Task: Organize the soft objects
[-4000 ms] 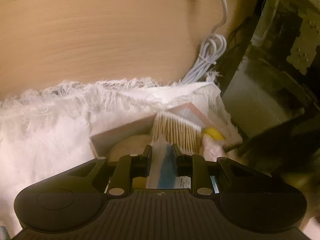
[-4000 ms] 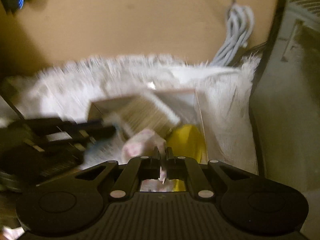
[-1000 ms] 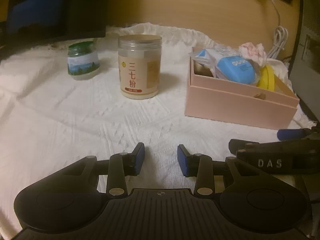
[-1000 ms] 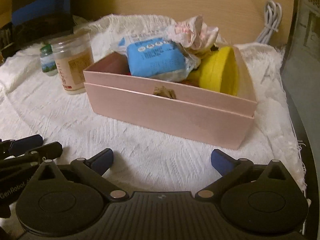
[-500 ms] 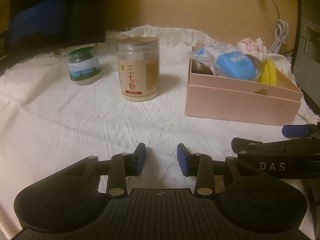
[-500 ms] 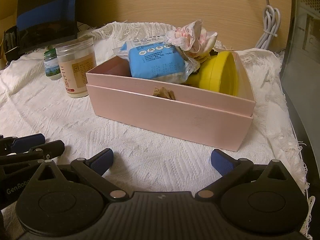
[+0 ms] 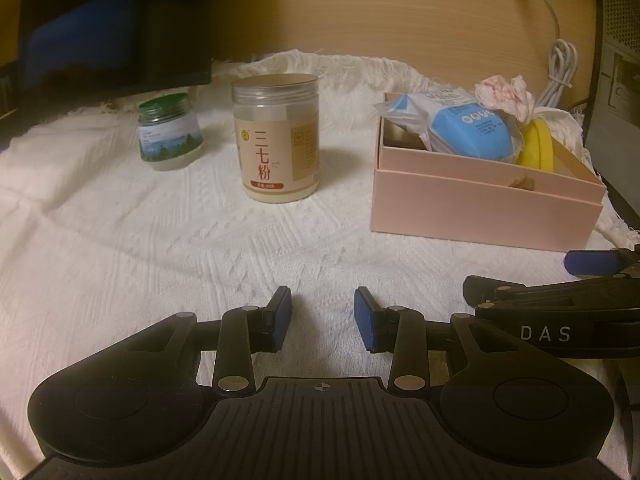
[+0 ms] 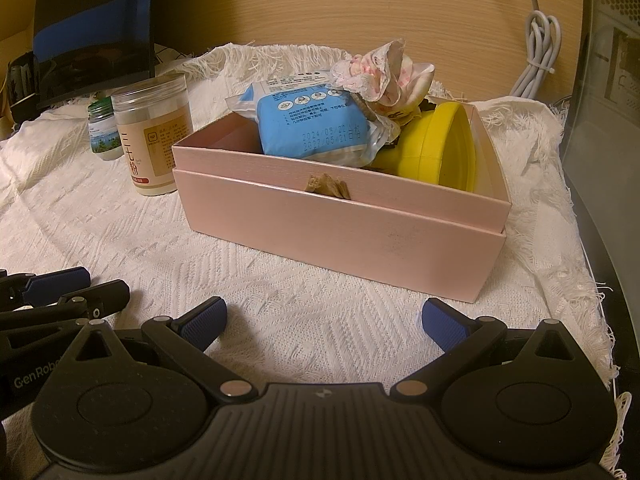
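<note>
Right claw (image 8: 324,320) spread, empty; pink box (image 8: 340,216) of soft goods dead ahead, centre frame, nearer than left claw (image 7: 322,316), also spread.

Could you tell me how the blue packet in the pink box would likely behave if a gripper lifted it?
The blue packet looks soft and crinkly, so it would probably squash and sag. Its glossy wrap may slip.

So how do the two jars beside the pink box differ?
The tall jar has a clear lid and a beige label with large red characters; the small jar has a green lid and a landscape label. The tall one stands nearer the pink box, the small one farther left. Both stand upright on the white cloth, lids on.
</note>
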